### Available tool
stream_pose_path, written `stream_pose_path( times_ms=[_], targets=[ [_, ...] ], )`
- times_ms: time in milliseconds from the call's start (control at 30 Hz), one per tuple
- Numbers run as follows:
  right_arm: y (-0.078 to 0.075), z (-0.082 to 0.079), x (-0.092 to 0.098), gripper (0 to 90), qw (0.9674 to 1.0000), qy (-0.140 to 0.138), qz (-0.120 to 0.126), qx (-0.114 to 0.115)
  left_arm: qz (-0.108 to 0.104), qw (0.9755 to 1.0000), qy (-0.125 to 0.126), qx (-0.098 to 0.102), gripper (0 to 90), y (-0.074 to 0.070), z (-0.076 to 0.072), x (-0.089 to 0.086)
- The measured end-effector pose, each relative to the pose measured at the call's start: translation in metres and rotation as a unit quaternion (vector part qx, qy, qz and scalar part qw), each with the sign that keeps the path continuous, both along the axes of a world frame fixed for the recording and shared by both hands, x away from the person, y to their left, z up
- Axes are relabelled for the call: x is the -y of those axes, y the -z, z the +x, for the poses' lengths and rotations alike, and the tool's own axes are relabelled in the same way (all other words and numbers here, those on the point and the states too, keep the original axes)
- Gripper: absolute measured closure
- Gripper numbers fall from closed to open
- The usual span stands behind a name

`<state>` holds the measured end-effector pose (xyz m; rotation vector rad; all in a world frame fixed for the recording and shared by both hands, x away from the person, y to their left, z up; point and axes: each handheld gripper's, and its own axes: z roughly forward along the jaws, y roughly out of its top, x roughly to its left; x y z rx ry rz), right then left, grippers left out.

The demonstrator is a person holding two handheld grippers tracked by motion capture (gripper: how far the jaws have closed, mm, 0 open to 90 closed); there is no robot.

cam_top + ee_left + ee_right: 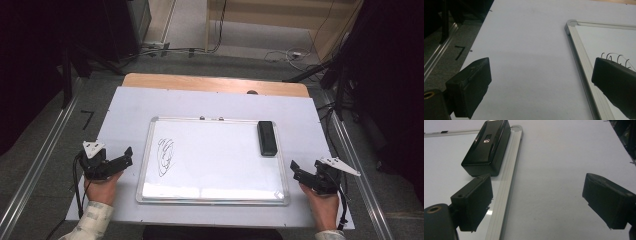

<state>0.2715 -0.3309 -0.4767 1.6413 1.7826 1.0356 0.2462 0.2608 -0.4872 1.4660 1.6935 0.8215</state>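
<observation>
A white sheet (210, 102) covers most of my wooden table (215, 83), which shows as a bare strip along the 12 o'clock edge. A small dark object (252, 92) sits on that strip; I cannot tell what it is. Grey carpet (45, 135) lies all around. A metal rail (42, 160) runs along it at 9 o'clock and another rail (356, 165) at 3 o'clock. A black mark like a 7 (88, 119) is on the floor at 10 o'clock. Loose cables (285, 54) trail at 1 o'clock, below light wooden furniture (280, 12).
</observation>
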Motion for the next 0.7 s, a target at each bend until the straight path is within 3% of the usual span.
stream_pose_path(
  times_ms=[300, 700],
  targets=[
    [-0.001, 0.003, -0.009, 9.5, 1.0000, 0.006, -0.001, 0.003, 0.003, 1.0000, 0.002, -0.002, 3.0, 0.001, 0.001, 0.001],
    [-0.001, 0.008, -0.019, 9.7, 1.0000, -0.005, -0.007, -0.001, 0.003, 1.0000, 0.003, -0.004, 3.0, 0.001, 0.002, 0.002]
  ],
)
